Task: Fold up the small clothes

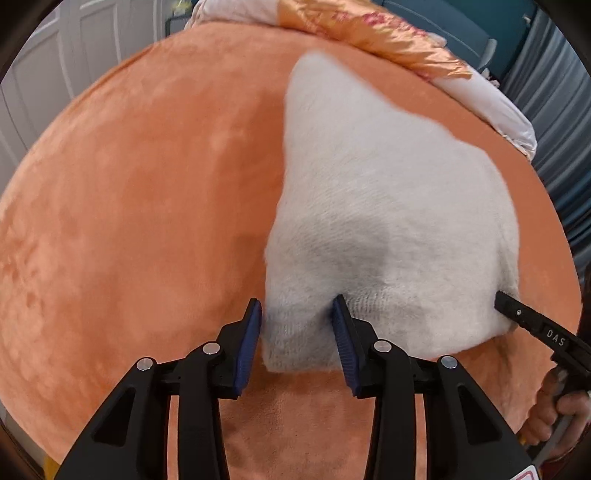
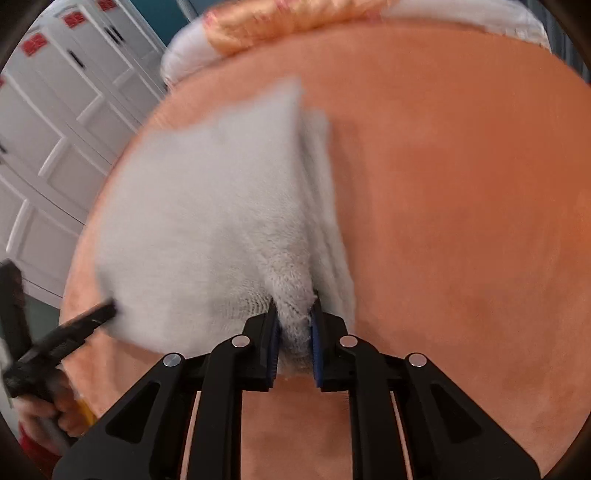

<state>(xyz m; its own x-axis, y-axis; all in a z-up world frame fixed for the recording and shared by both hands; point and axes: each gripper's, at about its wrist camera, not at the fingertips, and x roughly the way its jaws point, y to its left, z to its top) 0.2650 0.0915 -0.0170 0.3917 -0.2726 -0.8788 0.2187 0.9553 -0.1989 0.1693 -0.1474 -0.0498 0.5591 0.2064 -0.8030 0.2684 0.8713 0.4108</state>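
A white fuzzy knit garment (image 1: 388, 192) lies folded on an orange plush blanket (image 1: 129, 203). My left gripper (image 1: 295, 310) straddles its near left corner. One blue pad touches the cloth's edge and the other digs into its top, but the cloth between them is not pinched, so the jaws are open. In the right wrist view the same garment (image 2: 207, 206) is blurred. My right gripper (image 2: 294, 314) is shut on a bunched fold at the near right corner. The right gripper's black finger (image 1: 509, 302) shows at that corner in the left wrist view.
The orange blanket (image 2: 461, 203) spreads wide on both sides of the garment. A shiny orange and white quilt (image 1: 369, 29) is heaped along the far edge. White panelled cupboard doors (image 2: 55, 110) stand beyond the left side. A person's hand (image 1: 554, 417) holds the right gripper's handle.
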